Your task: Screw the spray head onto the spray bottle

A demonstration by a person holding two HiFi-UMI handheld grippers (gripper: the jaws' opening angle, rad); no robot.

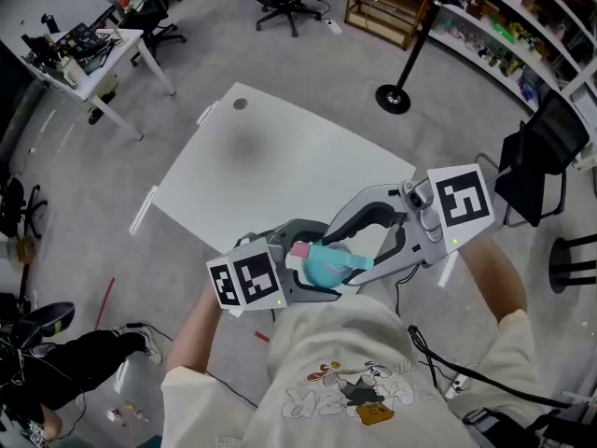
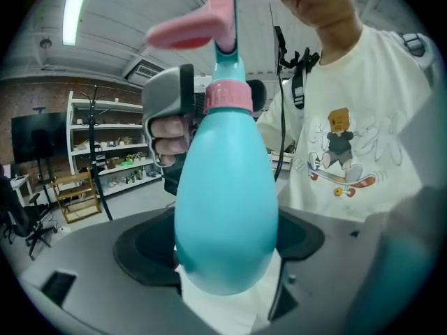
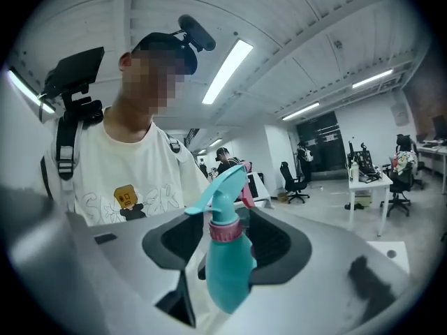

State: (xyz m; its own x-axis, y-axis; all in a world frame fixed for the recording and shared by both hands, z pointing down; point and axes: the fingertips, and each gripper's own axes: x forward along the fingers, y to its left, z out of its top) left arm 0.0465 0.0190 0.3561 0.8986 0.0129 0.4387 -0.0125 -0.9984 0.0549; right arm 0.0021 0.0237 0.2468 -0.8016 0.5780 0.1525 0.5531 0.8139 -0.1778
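The spray bottle (image 2: 225, 201) is teal and egg-shaped. It stands upright at the centre of the left gripper view, its rounded base nearest the camera. 1 spray head (image 2: 229, 65), teal with a pink trigger and pink collar, sits on its neck at top centre.

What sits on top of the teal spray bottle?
On the spray bottle sits a pink collar carrying the teal spray head with a pink trigger. The collar covers the bottle's mouth, so how far it is screwed down cannot be seen.
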